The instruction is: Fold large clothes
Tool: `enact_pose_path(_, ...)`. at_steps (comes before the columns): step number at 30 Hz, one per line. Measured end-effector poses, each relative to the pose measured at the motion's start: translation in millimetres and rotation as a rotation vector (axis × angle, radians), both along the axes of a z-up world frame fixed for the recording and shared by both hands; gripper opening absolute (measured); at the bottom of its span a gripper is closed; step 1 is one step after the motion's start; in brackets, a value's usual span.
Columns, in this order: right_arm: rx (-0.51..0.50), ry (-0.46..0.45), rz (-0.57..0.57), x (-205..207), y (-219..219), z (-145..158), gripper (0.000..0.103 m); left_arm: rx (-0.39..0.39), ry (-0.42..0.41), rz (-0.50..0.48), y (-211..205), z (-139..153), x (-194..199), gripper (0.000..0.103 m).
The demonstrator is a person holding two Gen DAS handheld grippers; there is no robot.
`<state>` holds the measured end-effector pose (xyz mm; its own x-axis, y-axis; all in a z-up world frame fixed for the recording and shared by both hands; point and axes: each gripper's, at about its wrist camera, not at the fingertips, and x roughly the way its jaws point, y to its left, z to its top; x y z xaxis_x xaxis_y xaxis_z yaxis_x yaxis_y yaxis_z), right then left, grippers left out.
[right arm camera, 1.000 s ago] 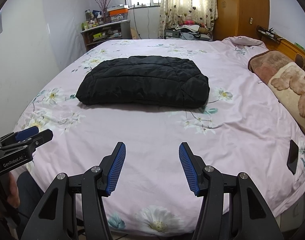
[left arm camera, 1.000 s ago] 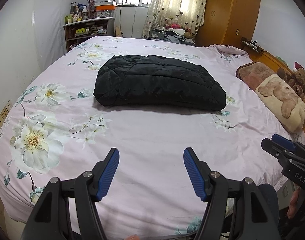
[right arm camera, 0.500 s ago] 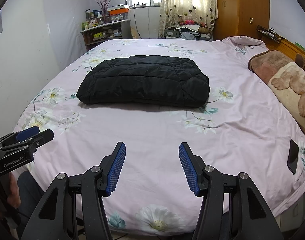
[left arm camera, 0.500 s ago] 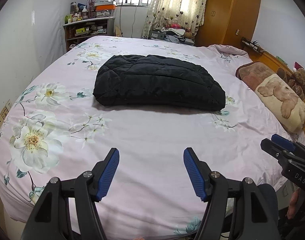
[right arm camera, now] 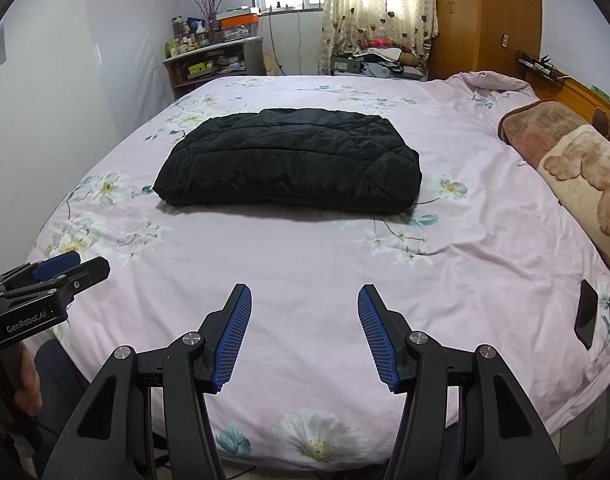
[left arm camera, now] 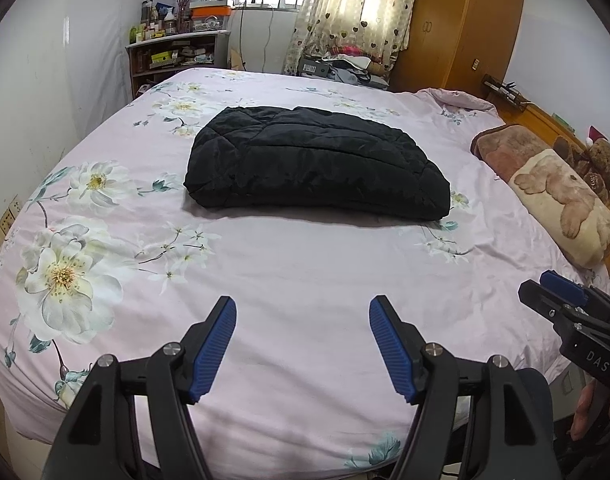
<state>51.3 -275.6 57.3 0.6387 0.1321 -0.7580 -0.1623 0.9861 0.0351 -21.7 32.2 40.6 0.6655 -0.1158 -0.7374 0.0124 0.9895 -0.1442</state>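
A black quilted jacket [left arm camera: 317,164] [right arm camera: 293,164] lies folded into a thick rectangle in the middle of the bed, well beyond both grippers. My left gripper [left arm camera: 303,304] hovers over the near part of the pink floral sheet [left arm camera: 305,264]; its jaws are opening and nothing is between them. My right gripper [right arm camera: 303,290] is open and empty, also above the near sheet. Each gripper shows at the edge of the other's view: the right gripper [left arm camera: 553,292] at the far right, the left gripper [right arm camera: 73,266] at the far left.
A bear-print pillow [left arm camera: 561,196] [right arm camera: 585,168] and a teddy bear [left arm camera: 601,160] lie along the right side by the headboard. A dark phone [right arm camera: 586,314] rests on the sheet at the near right. A cluttered shelf [left arm camera: 173,52] and a wooden wardrobe [left arm camera: 461,24] stand beyond the bed.
The left gripper's jaws stand slightly wider apart. Neither hand has moved, and the jacket lies as before.
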Motion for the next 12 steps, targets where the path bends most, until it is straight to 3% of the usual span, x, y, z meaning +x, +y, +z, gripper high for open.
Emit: enact_pose_path(12,0.001,0.005,0.003,-0.2,-2.5,-1.9,0.056,0.012,-0.010,0.001,-1.6,-1.3,-0.5,0.071)
